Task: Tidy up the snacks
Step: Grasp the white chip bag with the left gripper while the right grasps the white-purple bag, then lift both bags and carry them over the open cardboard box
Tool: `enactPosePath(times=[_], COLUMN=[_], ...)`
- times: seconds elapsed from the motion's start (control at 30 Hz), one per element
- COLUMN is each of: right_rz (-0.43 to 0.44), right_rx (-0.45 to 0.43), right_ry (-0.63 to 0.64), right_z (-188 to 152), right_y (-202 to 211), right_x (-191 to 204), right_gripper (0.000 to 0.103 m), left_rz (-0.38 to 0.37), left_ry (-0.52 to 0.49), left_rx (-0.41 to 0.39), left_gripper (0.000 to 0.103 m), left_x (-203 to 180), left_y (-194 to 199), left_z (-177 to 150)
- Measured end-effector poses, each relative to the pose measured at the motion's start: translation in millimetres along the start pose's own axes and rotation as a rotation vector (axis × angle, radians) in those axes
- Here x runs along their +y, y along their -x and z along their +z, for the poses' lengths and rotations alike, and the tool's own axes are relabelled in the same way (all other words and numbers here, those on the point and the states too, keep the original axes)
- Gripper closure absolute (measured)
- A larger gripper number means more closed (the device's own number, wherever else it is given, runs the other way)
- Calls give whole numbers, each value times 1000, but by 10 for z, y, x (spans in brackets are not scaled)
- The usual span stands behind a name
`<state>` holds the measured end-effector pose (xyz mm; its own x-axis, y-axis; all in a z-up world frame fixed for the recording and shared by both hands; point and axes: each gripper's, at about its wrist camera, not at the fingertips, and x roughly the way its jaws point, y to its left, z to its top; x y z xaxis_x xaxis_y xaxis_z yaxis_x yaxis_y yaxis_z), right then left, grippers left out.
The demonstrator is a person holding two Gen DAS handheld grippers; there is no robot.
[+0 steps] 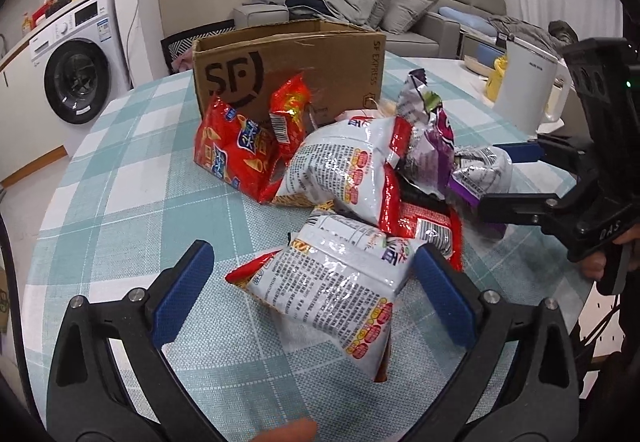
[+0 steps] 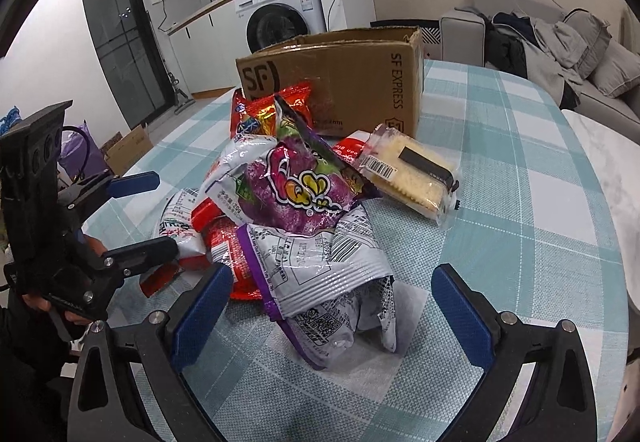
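A pile of snack bags lies on the checked table in front of an open cardboard SF box, also in the right wrist view. My left gripper is open, its blue pads on either side of a white-and-red snack bag. My right gripper is open around a silver-and-purple bag; it also shows in the left wrist view. Behind lie a purple bag, red bags and a wrapped cake.
The table's teal checked cloth spreads on all sides. A white kettle stands at the table's right edge. A washing machine and a sofa stand beyond the table.
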<state>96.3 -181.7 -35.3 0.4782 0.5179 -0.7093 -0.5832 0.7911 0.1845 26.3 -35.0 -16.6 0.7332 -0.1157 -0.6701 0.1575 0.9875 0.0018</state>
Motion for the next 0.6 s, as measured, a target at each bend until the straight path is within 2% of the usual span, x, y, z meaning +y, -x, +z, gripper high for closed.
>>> enactPosePath(times=[0.1,0.23,0.33,0.5,0.6], right_rz=[15,32,48,40,40], right_rx=[19,27,23,12,1], right_ry=[-7,-14,-15,-13,-23], right_z=[4,7,6,-22,-54], right_y=[-60,-80,-80,-69,-34], right_x=[-20,-27,-30,-18,-29], right_gripper=[14,16,23,38,45], left_rz=[-37,-96,-101,-150,-181], left_ry=[-4,6,-5,15,46], left_rx=[28,72,66,49,36], left_gripper=[11,20,24,47,53], left_x=[5,36,38,92,146], left_y=[-52,-140,-152,-105,-52], left_z=[12,7,9,1,3])
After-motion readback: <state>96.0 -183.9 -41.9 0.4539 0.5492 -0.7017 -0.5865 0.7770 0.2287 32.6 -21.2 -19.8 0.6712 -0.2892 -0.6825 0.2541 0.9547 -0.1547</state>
